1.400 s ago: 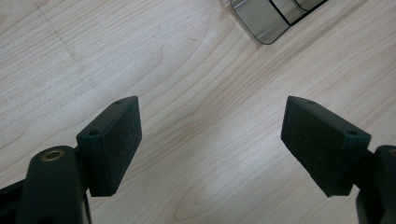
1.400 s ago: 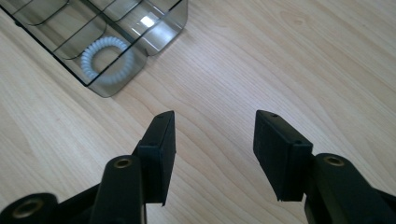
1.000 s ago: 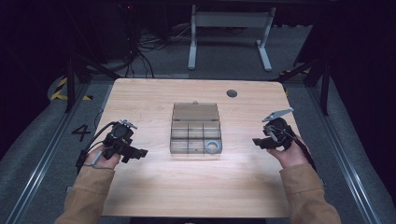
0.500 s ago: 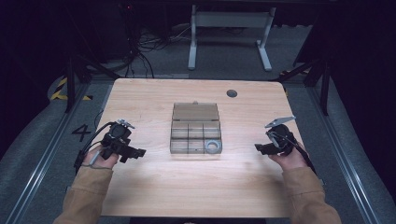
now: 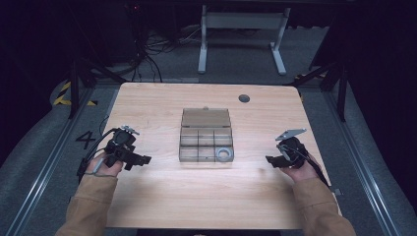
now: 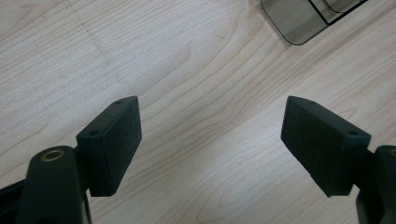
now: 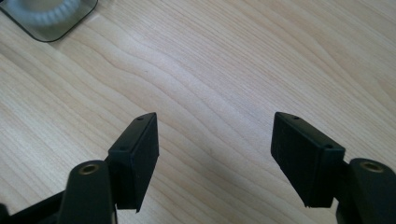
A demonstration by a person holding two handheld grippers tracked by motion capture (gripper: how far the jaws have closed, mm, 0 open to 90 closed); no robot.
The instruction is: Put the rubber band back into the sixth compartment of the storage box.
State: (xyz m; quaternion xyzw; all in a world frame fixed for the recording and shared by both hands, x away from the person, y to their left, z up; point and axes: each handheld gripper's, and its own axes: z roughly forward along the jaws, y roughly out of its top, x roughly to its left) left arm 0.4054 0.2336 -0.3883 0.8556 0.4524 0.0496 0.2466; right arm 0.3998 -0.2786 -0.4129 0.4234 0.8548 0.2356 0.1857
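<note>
Left gripper (image 6: 210,140): near the table's (image 5: 162,103) left edge, jaws wide apart, empty.
Right gripper (image 7: 215,154): near the right edge, jaws spread, empty.
Organiser box (image 5: 205,135): table centre, lid up; white ring (image 5: 225,154) in its front-right compartment.
Risk: a careless reach could shove the light box.

Light wood table (image 5: 162,196); clear compartment box (image 5: 206,135) at centre; dark round grommet (image 5: 244,98) behind box, right.
</note>
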